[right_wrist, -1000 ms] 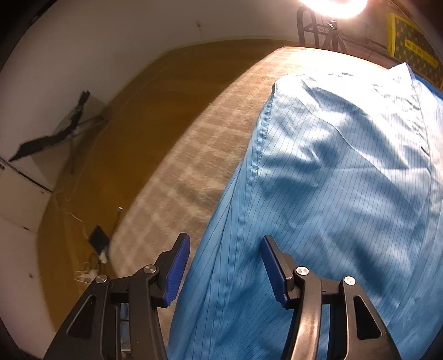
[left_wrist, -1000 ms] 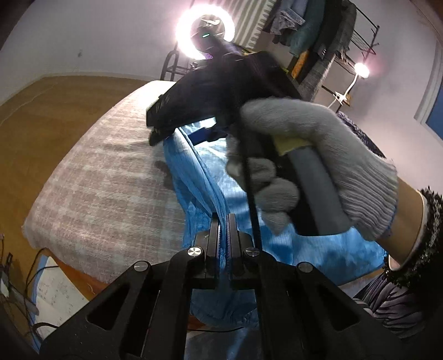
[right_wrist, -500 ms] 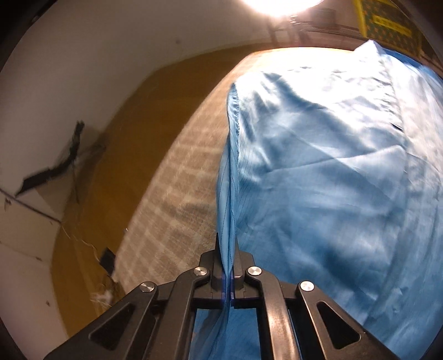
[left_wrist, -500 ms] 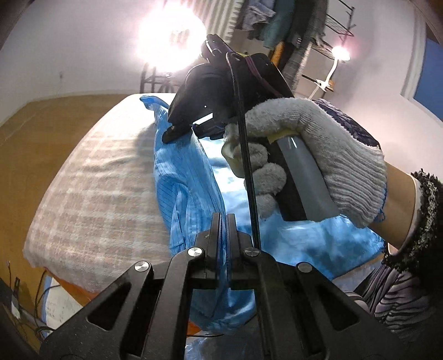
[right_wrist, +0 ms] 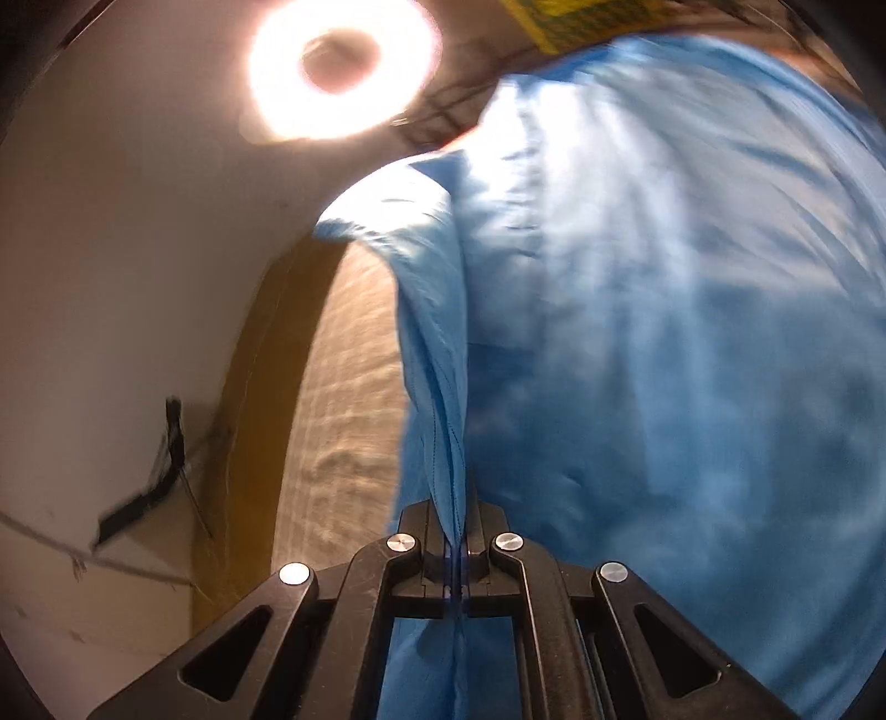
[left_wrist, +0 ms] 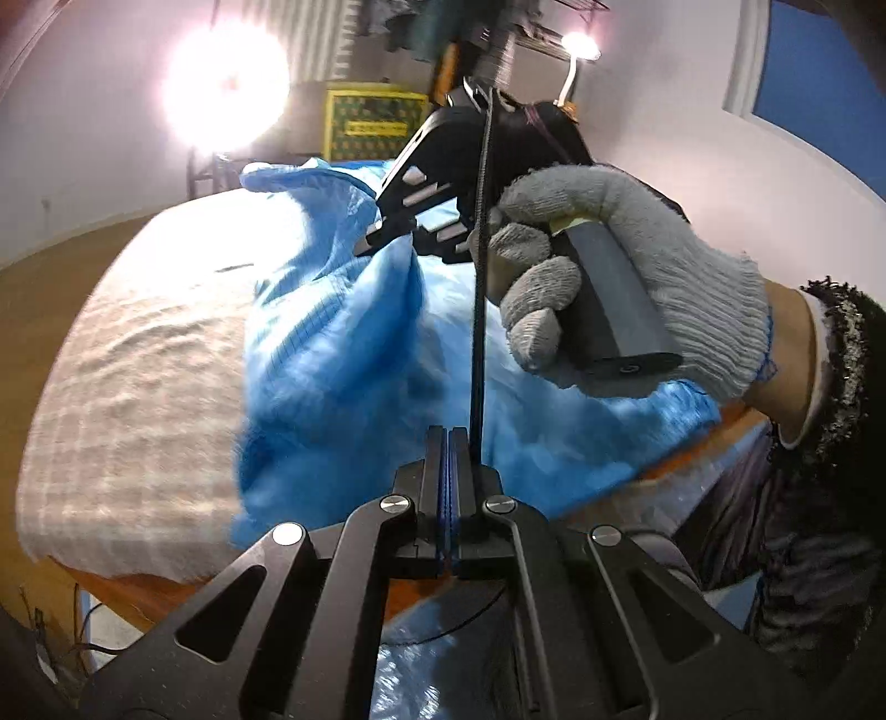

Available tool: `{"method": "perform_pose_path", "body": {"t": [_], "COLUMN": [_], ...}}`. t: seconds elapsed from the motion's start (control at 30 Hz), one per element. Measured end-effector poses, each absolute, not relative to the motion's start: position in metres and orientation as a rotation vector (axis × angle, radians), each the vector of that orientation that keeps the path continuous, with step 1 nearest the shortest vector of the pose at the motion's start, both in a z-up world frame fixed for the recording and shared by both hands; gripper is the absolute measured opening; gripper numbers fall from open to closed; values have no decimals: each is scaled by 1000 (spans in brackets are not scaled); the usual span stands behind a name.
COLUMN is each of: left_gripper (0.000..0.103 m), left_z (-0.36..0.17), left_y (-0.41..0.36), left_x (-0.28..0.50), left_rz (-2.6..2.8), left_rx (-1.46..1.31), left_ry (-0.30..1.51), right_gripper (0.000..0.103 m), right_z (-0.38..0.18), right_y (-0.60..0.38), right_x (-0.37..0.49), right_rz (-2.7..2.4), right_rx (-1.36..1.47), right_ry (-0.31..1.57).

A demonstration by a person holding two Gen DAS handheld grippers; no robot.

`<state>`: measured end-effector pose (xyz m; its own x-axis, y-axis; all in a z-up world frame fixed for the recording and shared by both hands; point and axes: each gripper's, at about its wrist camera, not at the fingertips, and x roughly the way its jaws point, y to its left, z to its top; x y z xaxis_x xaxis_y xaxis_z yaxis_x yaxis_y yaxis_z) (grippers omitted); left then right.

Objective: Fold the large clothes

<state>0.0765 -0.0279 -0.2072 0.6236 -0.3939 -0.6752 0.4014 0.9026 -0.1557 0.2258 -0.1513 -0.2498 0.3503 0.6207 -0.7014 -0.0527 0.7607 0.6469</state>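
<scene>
A large light-blue striped garment (left_wrist: 343,354) lies on a bed with a beige checked cover (left_wrist: 127,387). My left gripper (left_wrist: 446,437) is shut on the garment's near edge. My right gripper (right_wrist: 457,526) is shut on a pinched fold of the same garment (right_wrist: 664,332) and lifts it off the bed. In the left wrist view the right gripper (left_wrist: 387,235) appears ahead, held by a grey-gloved hand (left_wrist: 637,266), with the cloth raised beneath it.
A bright ring light (left_wrist: 227,88) stands beyond the bed, also in the right wrist view (right_wrist: 338,66). A yellow box (left_wrist: 376,122) and a clothes rack (left_wrist: 498,27) stand at the back. Wooden floor (right_wrist: 266,421) lies left of the bed.
My right gripper has closed on the garment's left edge and raised it. Both grippers have lifted, pulling the cloth up off the bed. The left gripper stays shut.
</scene>
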Motion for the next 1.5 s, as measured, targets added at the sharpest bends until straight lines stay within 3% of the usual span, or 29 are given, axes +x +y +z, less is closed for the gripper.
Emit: {"method": "perform_pose_path", "body": {"t": [0.2,0.4,0.6,0.83,1.07,1.27,1.5], "left_gripper": [0,0,0,0,0,0,0], "left_z": [-204,-185,-206,-249,-239,-215,-251], "left_y": [-25,34,91,59,1,63,62], "left_x": [56,41,100,181,135,165,236], "left_rz": [-493,-440,-321,-425,-750,-469,-484], "left_rx": [-28,-160,-309,-301,-255,-295,-279], "left_ry": [799,781,812,949,1012,882,1019], "right_gripper": [0,0,0,0,0,0,0], "right_z": [-291,-266,-261,-275,-283,-277,-258], "right_y": [-169,-146,-141,-153,-160,-158,-152], "right_x": [221,232,248,239,241,240,238], "right_rz": [391,437,480,508,506,533,578], "right_rx": [679,426,360,341,344,353,319], "right_ry": [1225,1196,1191,1192,1212,1199,1156]}}
